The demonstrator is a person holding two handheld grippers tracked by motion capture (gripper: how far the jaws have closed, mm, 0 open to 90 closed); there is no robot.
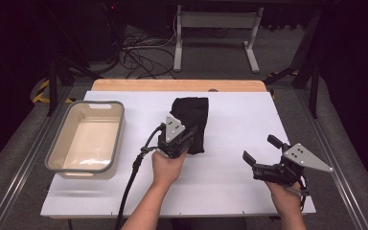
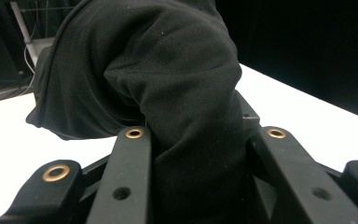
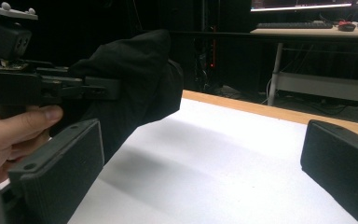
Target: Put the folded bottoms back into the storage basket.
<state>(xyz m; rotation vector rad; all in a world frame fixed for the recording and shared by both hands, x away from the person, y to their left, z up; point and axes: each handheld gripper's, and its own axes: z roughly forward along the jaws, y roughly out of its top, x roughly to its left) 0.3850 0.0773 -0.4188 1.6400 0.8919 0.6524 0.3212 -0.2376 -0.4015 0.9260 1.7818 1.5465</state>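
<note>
The left gripper (image 1: pixel 184 139) has its jaws pinched on the near end of the black cloth (image 1: pixel 191 122), which bunches up ahead of them in the middle of the white table (image 1: pixel 230 187); it looks soft, light and floppy, so I'd judge it will sag and drape from a single pinch, and a grip on a thick fold should hold best. The right gripper (image 1: pixel 261 155) waits well off to the right with jaws wide and empty. The beige tub (image 1: pixel 119 132) sits to the left across bare surface, its raised rim the one edge to clear.
</note>
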